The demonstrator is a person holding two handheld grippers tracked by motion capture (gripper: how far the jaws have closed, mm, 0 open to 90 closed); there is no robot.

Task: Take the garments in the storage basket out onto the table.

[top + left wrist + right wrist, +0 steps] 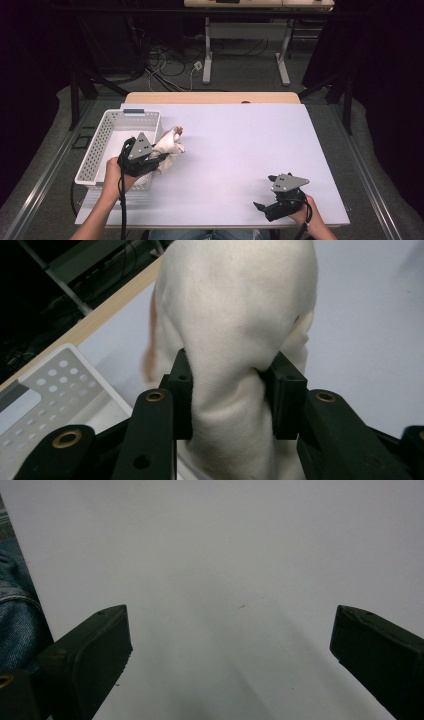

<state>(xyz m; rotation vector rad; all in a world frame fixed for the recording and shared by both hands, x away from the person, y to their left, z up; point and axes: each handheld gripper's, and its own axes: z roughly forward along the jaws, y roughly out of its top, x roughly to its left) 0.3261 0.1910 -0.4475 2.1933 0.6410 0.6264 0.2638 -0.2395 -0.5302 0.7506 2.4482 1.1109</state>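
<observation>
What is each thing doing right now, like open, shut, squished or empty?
Left gripper: shut on the soft cream plush toy.
Soft cream plush toy: squeezed between the pads, beside the basket.
Right gripper: open, holding nothing.
White perforated plastic basket: upright, looks empty.

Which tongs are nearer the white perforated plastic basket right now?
Left. The left tongs hold a cream soft toy right beside the white perforated plastic basket; the right tongs rest open at the table's near right corner, far off.

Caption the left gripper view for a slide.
Left gripper shut on a cream soft toy, white basket beside it on the table.
</observation>
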